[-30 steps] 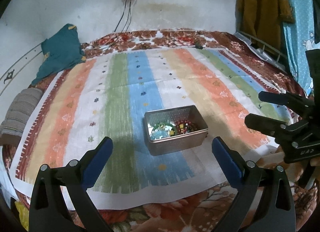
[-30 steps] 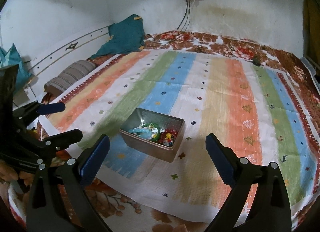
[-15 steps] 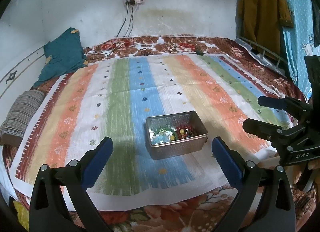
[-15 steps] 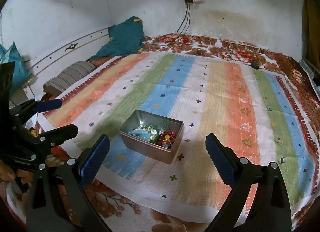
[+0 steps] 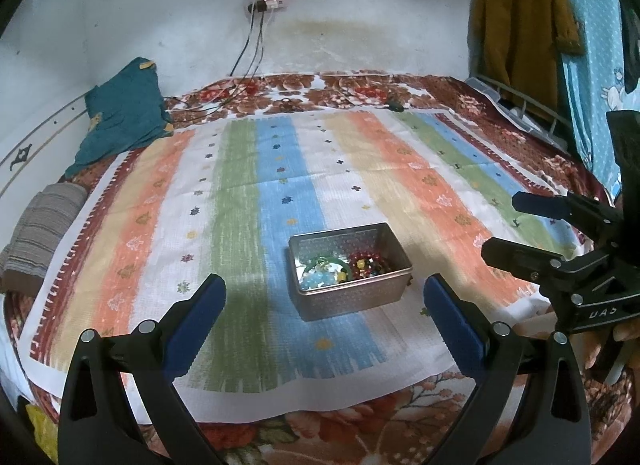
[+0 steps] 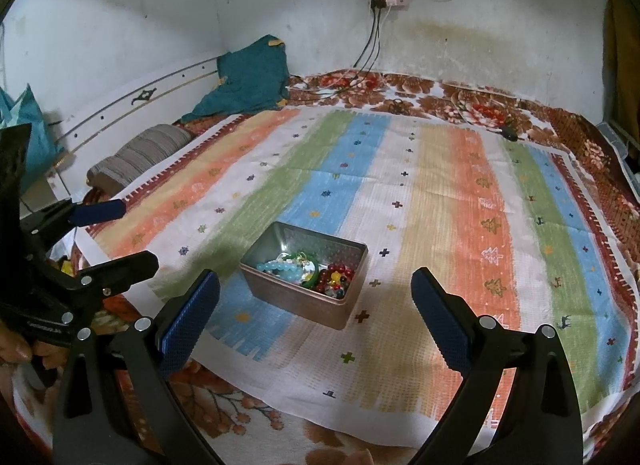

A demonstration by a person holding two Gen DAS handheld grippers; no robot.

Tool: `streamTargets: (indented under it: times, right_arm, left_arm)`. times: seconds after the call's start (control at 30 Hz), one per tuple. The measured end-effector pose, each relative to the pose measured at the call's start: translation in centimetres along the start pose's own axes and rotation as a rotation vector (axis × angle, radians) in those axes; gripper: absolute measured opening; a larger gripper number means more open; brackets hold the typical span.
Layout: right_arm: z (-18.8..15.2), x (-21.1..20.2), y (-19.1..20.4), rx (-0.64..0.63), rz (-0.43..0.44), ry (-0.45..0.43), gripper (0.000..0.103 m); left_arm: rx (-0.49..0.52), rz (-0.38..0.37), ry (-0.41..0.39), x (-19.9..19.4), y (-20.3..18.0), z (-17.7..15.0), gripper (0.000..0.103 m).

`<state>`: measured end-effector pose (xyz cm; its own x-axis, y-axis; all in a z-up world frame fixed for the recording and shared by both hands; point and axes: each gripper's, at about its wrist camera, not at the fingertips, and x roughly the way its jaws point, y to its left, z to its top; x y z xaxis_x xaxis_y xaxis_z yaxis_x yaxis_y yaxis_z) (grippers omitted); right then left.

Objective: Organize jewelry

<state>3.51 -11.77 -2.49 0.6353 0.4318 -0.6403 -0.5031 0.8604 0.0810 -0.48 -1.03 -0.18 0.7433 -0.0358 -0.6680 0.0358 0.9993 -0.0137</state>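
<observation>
An open metal tin (image 5: 352, 299) sits on the striped cloth near the bed's front edge. Inside lie a light blue bead bracelet (image 5: 316, 280), a green bangle (image 5: 340, 263) and red beads (image 5: 370, 265). My left gripper (image 5: 323, 289) hovers in front of the tin, open and empty. My right gripper (image 5: 505, 225) hangs at the right, also open and empty. In the right wrist view the tin (image 6: 304, 307) lies just ahead of the right gripper (image 6: 315, 281), with the left gripper (image 6: 136, 233) at the left edge.
A striped cloth (image 5: 248, 201) covers a floral blanket (image 5: 360, 425). A teal cloth (image 5: 120, 113) and a grey folded blanket (image 5: 40, 225) lie at the left. Cables (image 5: 248, 61) run from a wall socket. Clothes (image 5: 520, 25) hang at the right.
Both wrist views have tilted up and drawn back a little, showing more wall. The tin and its jewelry have not moved. Both grippers remain open.
</observation>
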Motion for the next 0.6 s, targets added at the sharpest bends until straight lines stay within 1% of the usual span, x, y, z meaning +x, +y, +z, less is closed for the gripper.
streamTargets:
  times: [0.27,0.37,0.47,0.6]
  right_arm:
    - [0.1,-0.01,0.36,-0.017,-0.014,-0.004,0.097]
    - [0.06,-0.08,0.35,-0.017,-0.014,-0.005,0.097]
    - [0.06,-0.09,0.38,-0.021,-0.015,-0.006,0.097]
    - [0.02,-0.05,0.38,-0.024,-0.02,-0.002,0.097]
  left_arm:
    - [-0.001,-0.001,-0.002,-0.06,-0.09,-0.1,0.097]
    - [-0.001,-0.006,0.0,-0.06,-0.31,-0.04,0.097]
    - [-0.011,-0.028,0.004,0.07,-0.37,0.03,0.097]
    - [-0.013,-0.027,-0.002,0.01,-0.49,-0.05,0.097]
